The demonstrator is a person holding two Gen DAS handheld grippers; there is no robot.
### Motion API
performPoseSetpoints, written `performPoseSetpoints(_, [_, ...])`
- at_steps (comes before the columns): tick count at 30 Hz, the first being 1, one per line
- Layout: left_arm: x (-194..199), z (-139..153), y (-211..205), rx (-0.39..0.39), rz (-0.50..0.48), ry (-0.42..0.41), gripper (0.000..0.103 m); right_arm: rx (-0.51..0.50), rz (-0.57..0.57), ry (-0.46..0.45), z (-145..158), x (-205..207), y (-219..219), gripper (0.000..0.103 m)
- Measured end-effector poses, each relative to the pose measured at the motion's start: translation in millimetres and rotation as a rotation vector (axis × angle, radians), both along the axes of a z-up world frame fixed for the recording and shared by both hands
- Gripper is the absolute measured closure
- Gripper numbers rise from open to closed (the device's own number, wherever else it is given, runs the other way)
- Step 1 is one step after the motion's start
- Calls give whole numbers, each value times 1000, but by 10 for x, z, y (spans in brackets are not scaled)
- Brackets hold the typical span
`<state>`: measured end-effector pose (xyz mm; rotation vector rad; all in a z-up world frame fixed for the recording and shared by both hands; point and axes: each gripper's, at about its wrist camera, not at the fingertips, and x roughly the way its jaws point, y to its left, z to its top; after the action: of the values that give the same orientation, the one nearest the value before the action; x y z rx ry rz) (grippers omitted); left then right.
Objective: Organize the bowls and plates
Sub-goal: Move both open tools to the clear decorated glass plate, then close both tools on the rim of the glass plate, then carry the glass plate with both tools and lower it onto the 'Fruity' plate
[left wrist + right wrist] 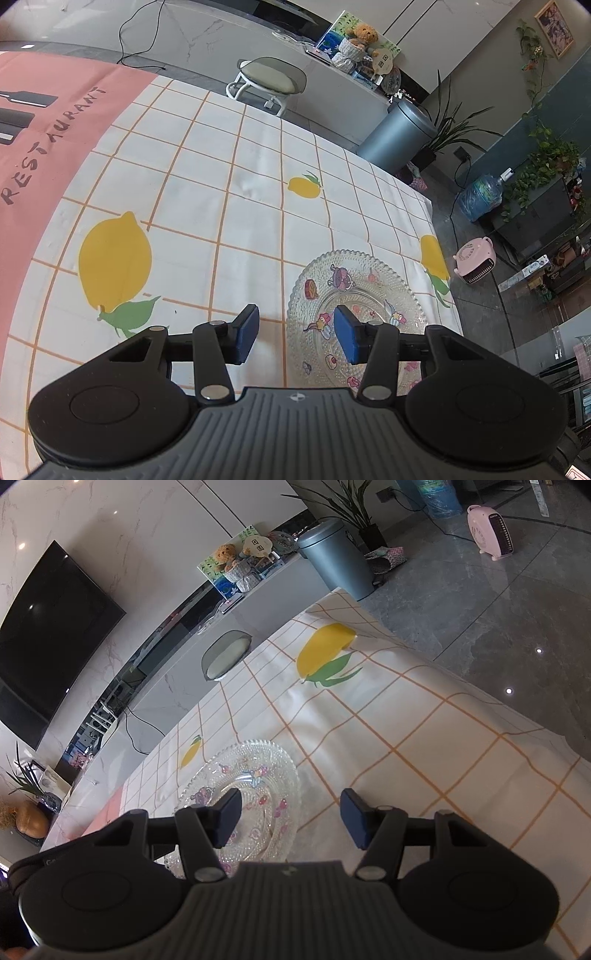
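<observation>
Both tools are hovering over the glass plate [354,295] right now, one on each side, and nothing is gripped. The plate lies flat on the tabletop [229,177], on the checked lemon cloth near its edge, clear glass with a beaded rim and little cartoon prints. From the left wrist view, the left hand-held gripper [295,334] has its blue pads apart, one over bare cloth and the other above the plate's inner part, so the near-left rim sits in the gap between them, untouched as far as I can see. From the right wrist view, the right hand-held gripper [291,819] also stands parted, its left pad above the plate [243,786] and its right pad over the cloth, straddling the opposite rim. Why the pincer set-up? My guess is that a wide, shallow, slippery plate lying flat gives no easy single grip, so each tool lines up on a rim from its own side, angled downward to slide a pad under the edge. No bowls or other plates show in either view, so where this one is headed I cannot tell. The risk I'd flag: glass near the table edge, smooth cloth beneath, and a pinch that could skid it.
</observation>
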<state>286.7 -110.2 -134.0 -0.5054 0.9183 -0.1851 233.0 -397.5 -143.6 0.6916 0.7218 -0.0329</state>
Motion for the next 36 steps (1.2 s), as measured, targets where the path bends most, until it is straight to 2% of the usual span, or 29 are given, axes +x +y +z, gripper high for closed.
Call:
performPoseSetpoints(4, [47, -8, -40, 13, -5, 2, 62, -9, 7, -4, -5, 55, 53, 47])
performPoseSetpoints(5, [61, -13, -53, 18, -10, 6, 72, -15, 10, -1, -7, 68, 67, 51])
performPoseSetpoints(6, [69, -25, -57, 10, -17, 14, 76, -11, 22, 7, -22, 84, 78, 63])
performPoseSetpoints(7, [72, -31, -56, 3, -17, 17, 80, 2, 27, 10, -38, 92, 80, 69])
performPoseSetpoints(8, [72, -34, -56, 3, -15, 15, 84, 13, 22, 12, -53, 91, 80, 71])
performPoseSetpoints(11, [77, -21, -70, 21, -20, 13, 87, 3, 8, 23, -50, 99, 85, 77])
performPoseSetpoints(13, [76, -9, -76, 35, -19, 18, 89, -4, 0, 36, -50, 105, 79, 87])
performPoseSetpoints(19, [-34, 20, -41, 53, -10, 23, 91, -6, 8, 63, -47, 90, 81, 96])
performPoseSetpoints(26, [-246, 182, 0, 92, 0, 4, 91, 21, 22, 71, 16, -37, 117, 97])
performPoseSetpoints(36, [-606, 287, 150, 90, 21, 14, 91, 41, 36, 90, 109, -360, 240, 97])
